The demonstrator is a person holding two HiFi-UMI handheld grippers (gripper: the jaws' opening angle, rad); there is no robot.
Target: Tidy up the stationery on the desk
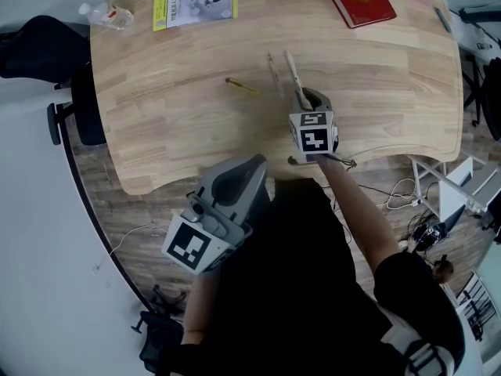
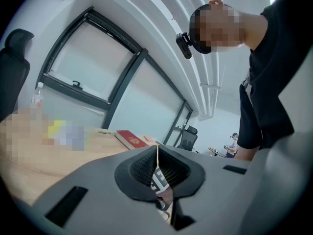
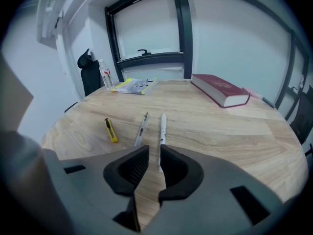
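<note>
White pen (image 3: 162,126) on desk (image 3: 234,131), near end between right gripper's (image 3: 152,153) released fingers; left gripper's (image 2: 157,155) fingers clenched.

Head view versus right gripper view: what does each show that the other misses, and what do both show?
Only the head view: the left gripper, the person's forearm, cables on the floor. Only the right gripper view: the right gripper, jaws apart, the near end of the white pen between them, and the window. Both: the yellow utility knife, clear pen, red book, magazine and bottle on the desk.
</note>
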